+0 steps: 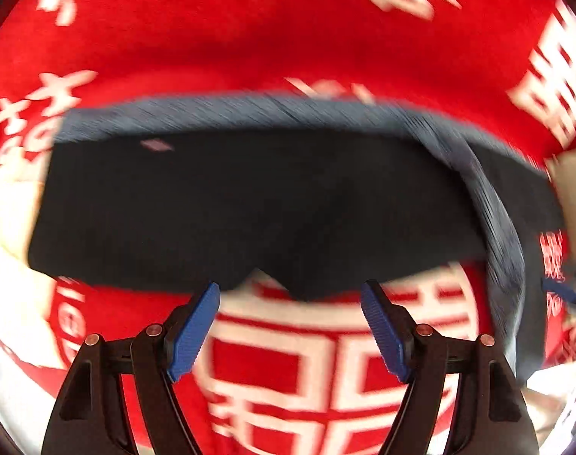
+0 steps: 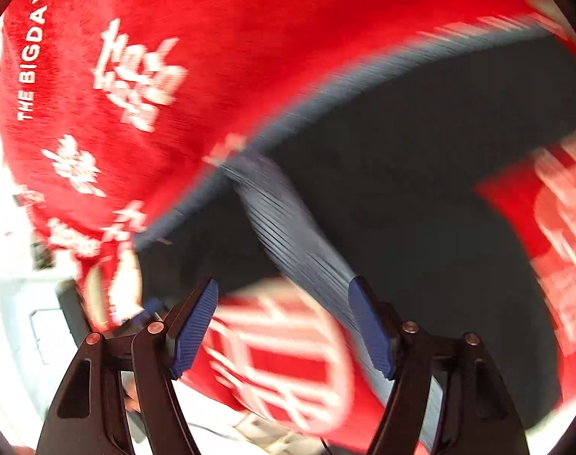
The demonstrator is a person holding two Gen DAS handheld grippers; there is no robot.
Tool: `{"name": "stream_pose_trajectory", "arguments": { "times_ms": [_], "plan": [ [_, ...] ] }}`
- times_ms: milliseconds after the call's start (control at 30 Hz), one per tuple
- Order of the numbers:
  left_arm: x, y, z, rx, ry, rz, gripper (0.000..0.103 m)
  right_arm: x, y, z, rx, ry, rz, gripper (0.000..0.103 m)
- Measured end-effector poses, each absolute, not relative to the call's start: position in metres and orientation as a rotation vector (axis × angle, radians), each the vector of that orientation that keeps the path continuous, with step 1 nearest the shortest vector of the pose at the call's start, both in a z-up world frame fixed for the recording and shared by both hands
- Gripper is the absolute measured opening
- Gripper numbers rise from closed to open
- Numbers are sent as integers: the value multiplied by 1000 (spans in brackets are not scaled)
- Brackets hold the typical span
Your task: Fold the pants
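Red cloth [image 1: 219, 38] with white printed characters covers the whole work surface, filling both views edge to edge. Right wrist view reads "THE BIGDAY" [image 2: 32, 53] at 10 o'clock on the cloth; a big white-and-red double-happiness emblem [image 1: 326, 360] sits at 6 o'clock in the left view.

Pants [image 1: 250, 204] are dark navy, lying flat on the red cloth as a wide folded band across the middle of the left view, 9 to 3 o'clock. Ribbed blue-grey waistband [image 1: 212, 112] runs along the far edge at 12 o'clock, then curves down the side toward 4 o'clock. A small light tag [image 1: 157, 146] shows at about 10 o'clock on the dark fabric. In the right view the pants [image 2: 420, 189] fill the 1 to 5 o'clock area, with a ribbed strip [image 2: 288, 235] running diagonally from centre down to the far-side finger.

Left gripper [image 1: 290, 326]: blue-padded fingers spread wide, nothing between them, just short of the near edge of the pants at 6 o'clock.

Right gripper [image 2: 284, 322]: fingers also spread wide, gripping nothing; the ribbed strip passes right at the 4 o'clock fingertip, contact unclear through the blur.

Both frames are motion-smeared.
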State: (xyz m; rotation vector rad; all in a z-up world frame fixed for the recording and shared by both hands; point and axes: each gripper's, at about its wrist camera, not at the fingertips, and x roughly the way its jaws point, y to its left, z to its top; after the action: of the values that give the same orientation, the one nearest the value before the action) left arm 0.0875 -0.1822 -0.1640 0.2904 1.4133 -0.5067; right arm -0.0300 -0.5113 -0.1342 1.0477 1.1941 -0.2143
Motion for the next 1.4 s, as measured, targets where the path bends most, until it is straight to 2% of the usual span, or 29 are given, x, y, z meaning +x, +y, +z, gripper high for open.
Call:
{"name": "stream_pose_trajectory", "arguments": {
  "times_ms": [133, 267, 500, 600, 667, 700, 733, 867, 1167, 1400],
  "plan": [
    [44, -203, -168, 320, 1412, -575, 77, -155, -494, -132, 1060, 1228, -402, 75],
    [8, -220, -172, 367, 1424, -648, 77, -222, -475, -145, 1080, 1238, -474, 74],
    [-28, -258, -171, 400, 1429, -734, 77, -255, -462, -180, 1184, 1170, -425, 64],
    [-37, -272, -176, 429, 1422, -737, 77, -245, -462, -187, 1198, 1132, -386, 54],
    [-38, -280, -178, 444, 1427, -726, 77, -237, -463, -193, 1233, 1128, -351, 38],
    [-36, -285, -179, 450, 1430, -718, 77, -226, -463, -195, 1258, 1133, -331, 7],
    [-36, -285, -178, 454, 1430, -708, 77, -222, -467, -195, 1278, 1154, -311, 3],
    [-29, -297, -166, 452, 1391, -674, 77, -211, -501, -158, 1269, 1098, -245, 3],
    [13, -333, -147, 440, 1337, -617, 77, -140, -669, -62, 1095, 956, -208, 3],
    [63, -391, -168, 360, 1316, -565, 77, -100, -743, -47, 993, 977, -269, 3]
  ]
}}
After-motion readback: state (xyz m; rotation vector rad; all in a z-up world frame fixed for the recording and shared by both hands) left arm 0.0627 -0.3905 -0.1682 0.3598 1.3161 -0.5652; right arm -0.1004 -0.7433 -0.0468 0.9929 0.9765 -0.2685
